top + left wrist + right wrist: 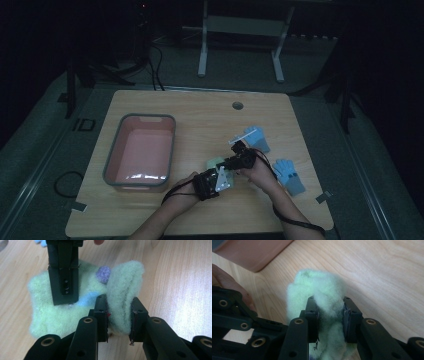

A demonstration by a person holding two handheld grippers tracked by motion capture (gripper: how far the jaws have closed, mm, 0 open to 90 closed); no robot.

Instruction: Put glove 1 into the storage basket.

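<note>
High view: dim; left gripper (215, 181) and right gripper (241, 159) meet over one pale green fuzzy glove (216, 163) mid-counter (200, 120), probably to fold or lift it. Two blue gloves (258, 138) right, one pink bin (141, 150) left. Left gripper view: fingers (101, 315) pinched on raised fold. Right gripper view: fingers (312, 315) clamped on bunched fleece, holding it up.

Left gripper (119, 317) and right gripper (329, 320) meet mid-table, jaws of both clamped, forearms converging
</note>
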